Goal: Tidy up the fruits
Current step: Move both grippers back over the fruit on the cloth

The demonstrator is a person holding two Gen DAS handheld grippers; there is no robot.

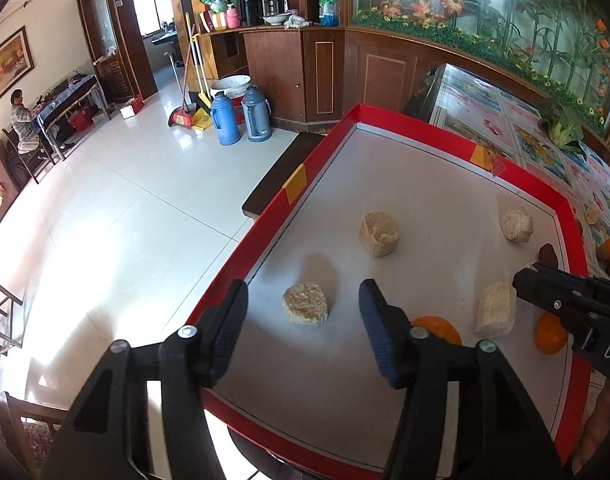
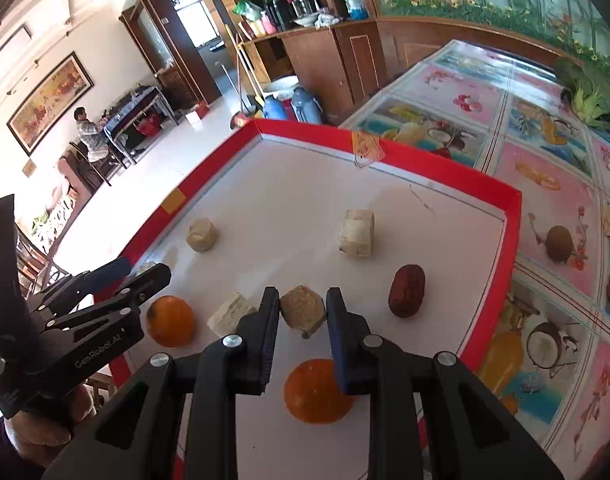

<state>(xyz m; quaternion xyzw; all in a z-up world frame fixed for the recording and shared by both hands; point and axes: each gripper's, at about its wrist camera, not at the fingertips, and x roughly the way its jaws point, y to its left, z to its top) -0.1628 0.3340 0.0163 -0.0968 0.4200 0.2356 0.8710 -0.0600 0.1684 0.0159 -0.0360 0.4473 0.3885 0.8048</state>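
Your right gripper (image 2: 303,312) hangs low over the near edge of the red-rimmed tray (image 2: 513,216), its tongs narrowed around a tan chunk (image 2: 303,311); whether the pads truly touch it you cannot tell. Your left gripper (image 1: 303,308) stands wide and holds nothing, above a pale round piece (image 1: 305,303) by the tray's left edge. If you close off-centre, the chunk could crumble or skid into the orange (image 2: 317,392) just below and send it rolling toward the tray's near edge. The date (image 2: 407,291) lies close to the right.
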